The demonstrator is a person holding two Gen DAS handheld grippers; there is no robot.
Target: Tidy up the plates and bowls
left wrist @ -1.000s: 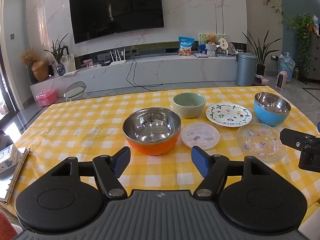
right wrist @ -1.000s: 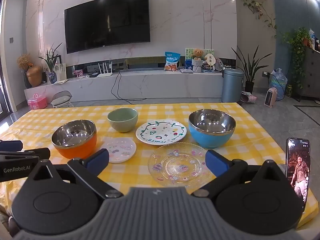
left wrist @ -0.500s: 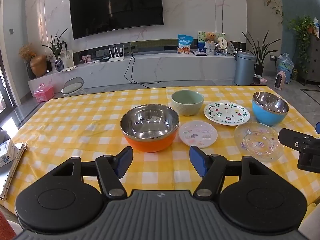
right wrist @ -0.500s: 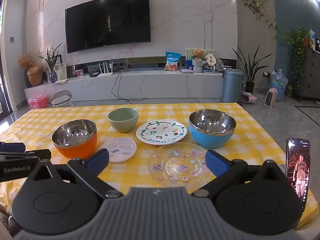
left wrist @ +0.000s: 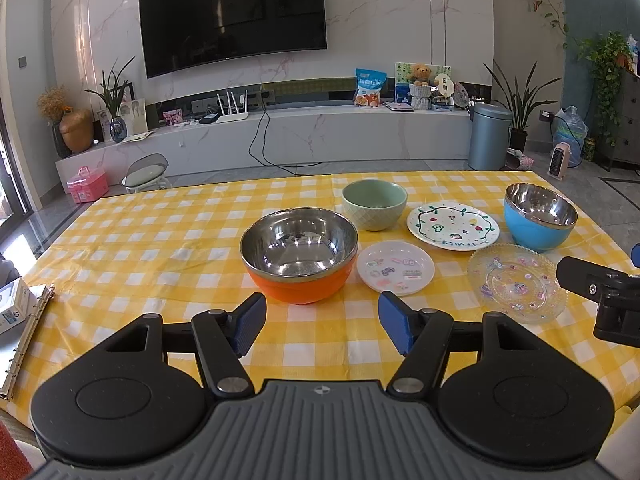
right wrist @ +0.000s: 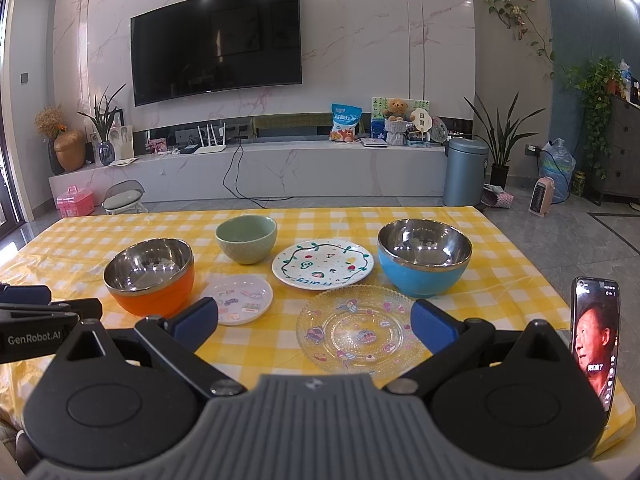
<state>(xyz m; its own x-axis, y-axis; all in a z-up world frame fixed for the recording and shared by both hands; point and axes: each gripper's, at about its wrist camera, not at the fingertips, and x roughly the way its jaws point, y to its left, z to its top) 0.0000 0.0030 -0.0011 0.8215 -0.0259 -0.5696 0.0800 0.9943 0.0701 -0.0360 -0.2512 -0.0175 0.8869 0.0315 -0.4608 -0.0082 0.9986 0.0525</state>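
Observation:
On the yellow checked table stand an orange steel-lined bowl [left wrist: 298,256], a green bowl [left wrist: 375,204] and a blue steel-lined bowl [left wrist: 540,216]. Among them lie a painted white plate [left wrist: 453,226], a small white sticker plate [left wrist: 395,266] and a clear glass plate [left wrist: 516,282]. My left gripper [left wrist: 322,328] hovers open just short of the orange bowl, with nothing between its blue pads. My right gripper [right wrist: 316,318] is open wide above the near side of the glass plate [right wrist: 356,330], touching nothing. The blue bowl [right wrist: 424,258] stands behind that plate.
A phone [right wrist: 596,340] stands upright at the table's near right edge, beside the right gripper. A ring binder [left wrist: 24,336] and a white box [left wrist: 12,304] lie at the near left corner. Bare checked cloth [left wrist: 140,248] stretches left of the orange bowl.
The left gripper's jaws have narrowed slightly. Both hands and all the dishes have stayed where they were.

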